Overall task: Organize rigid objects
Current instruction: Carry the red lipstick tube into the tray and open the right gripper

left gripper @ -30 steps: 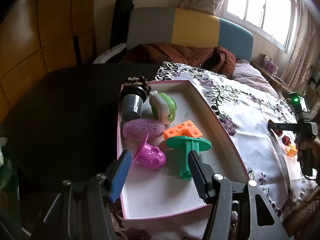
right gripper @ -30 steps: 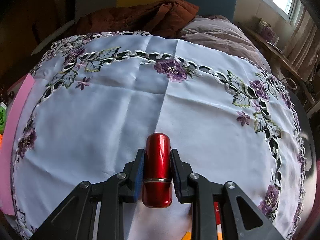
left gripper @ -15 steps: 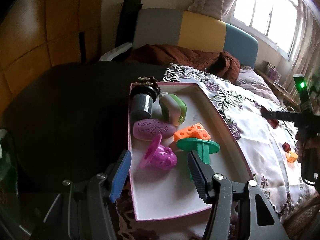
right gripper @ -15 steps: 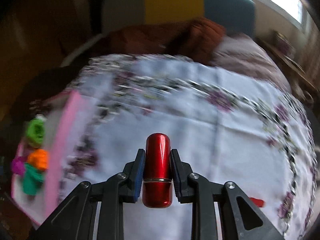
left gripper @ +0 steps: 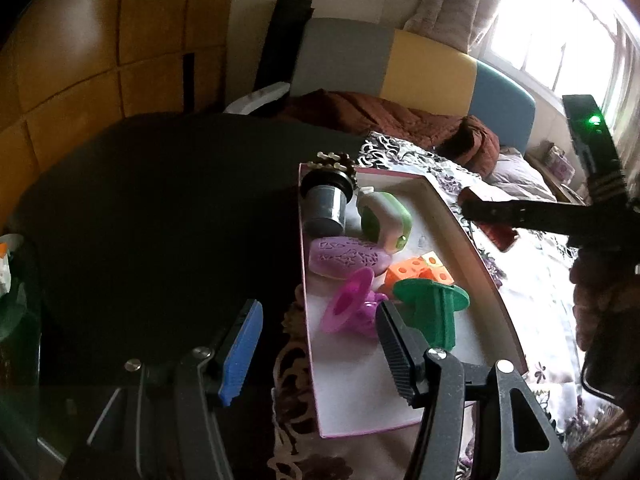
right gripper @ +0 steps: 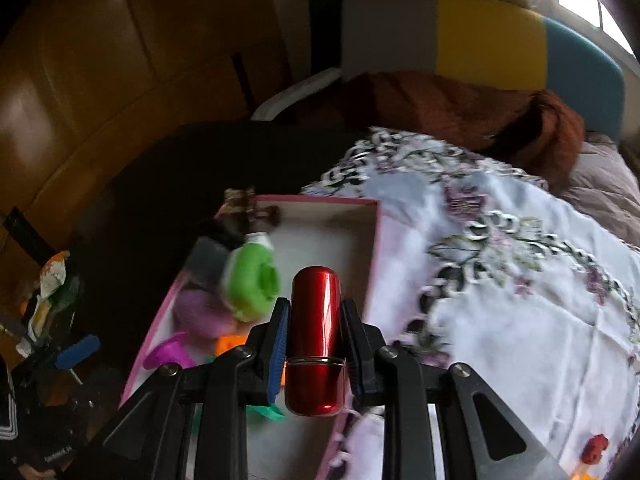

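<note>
My right gripper (right gripper: pixel 314 309) is shut on a glossy red cylinder (right gripper: pixel 316 320) and hangs above the right side of the pink-rimmed white box (right gripper: pixel 376 248). The left wrist view shows the same box (left gripper: pixel 472 248) holding a dark cup (left gripper: pixel 324 204), a green-and-white case (left gripper: pixel 384 220), a purple oval case (left gripper: pixel 344 258), an orange cheese block (left gripper: pixel 420 270), a pink toy (left gripper: pixel 352 308) and a green T-shaped toy (left gripper: pixel 436 308). My left gripper (left gripper: pixel 318 346) is open at the box's near left corner with nothing between its pads. The right gripper (left gripper: pixel 492 212) reaches in over the box's right rim.
The box lies half on a dark table (left gripper: pixel 160 200), half on an embroidered white cloth (right gripper: pixel 500 280). A beaded brown ornament (left gripper: pixel 334 160) sits at the box's far corner. Small red and orange pieces (right gripper: pixel 596 446) lie on the cloth. A brown blanket (right gripper: pixel 460 108) and a colour-block headboard stand behind.
My right gripper has swung left with the red cylinder, from over the bare cloth to above the box. The left gripper drifted slightly left and stayed open.
</note>
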A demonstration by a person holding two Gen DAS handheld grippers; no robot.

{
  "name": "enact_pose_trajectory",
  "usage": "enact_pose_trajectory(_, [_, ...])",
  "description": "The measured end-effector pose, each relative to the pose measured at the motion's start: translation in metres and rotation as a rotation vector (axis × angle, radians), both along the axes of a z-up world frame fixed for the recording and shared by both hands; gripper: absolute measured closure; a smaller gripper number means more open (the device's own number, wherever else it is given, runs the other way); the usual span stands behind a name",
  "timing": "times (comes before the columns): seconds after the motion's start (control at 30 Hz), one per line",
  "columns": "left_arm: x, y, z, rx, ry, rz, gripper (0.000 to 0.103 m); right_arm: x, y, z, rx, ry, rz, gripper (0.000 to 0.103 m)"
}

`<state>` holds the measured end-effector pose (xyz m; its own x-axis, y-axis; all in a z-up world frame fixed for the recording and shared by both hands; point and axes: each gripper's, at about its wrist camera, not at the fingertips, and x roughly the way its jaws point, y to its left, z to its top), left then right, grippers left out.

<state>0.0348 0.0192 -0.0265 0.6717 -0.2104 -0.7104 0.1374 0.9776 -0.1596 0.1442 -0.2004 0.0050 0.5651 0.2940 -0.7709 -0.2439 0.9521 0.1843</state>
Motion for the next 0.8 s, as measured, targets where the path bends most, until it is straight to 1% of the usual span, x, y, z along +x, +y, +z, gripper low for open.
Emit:
enact_pose_trajectory(0.1, [0.001,0.004,-0.002,-0.005,0.007,0.008,0.043,0.002,0.013,-0.009,-0.025,0.016,0.009,0.078])
enact_pose_trajectory(0.23, [0.001,0.006,-0.003,-0.008,0.009,0.011,0.043,0.011,0.018,-0.02,-0.049,0.036,-0.006,0.078])
enact_pose_trajectory(0.37, [0.002,0.006,-0.004,-0.005,0.014,0.01,0.043,0.018,0.025,-0.032,-0.101,0.046,-0.01,0.078])
enact_pose_trajectory(0.57, [0.003,0.006,-0.006,0.003,0.021,0.011,0.043,0.023,0.031,-0.049,-0.123,0.075,-0.001,0.078])
enact_pose_trajectory(0.63, [0.003,0.006,-0.008,0.004,0.028,0.013,0.043,0.026,0.032,-0.056,-0.134,0.098,-0.005,0.078])
enact_pose_trajectory(0.67, [0.003,0.006,-0.009,0.004,0.03,0.012,0.043,0.029,0.03,-0.062,-0.124,0.13,-0.005,0.078])
enact_pose_trajectory(0.8, [0.003,0.003,-0.008,0.011,0.028,0.003,0.043,0.026,0.032,-0.063,-0.137,0.102,-0.008,0.078])
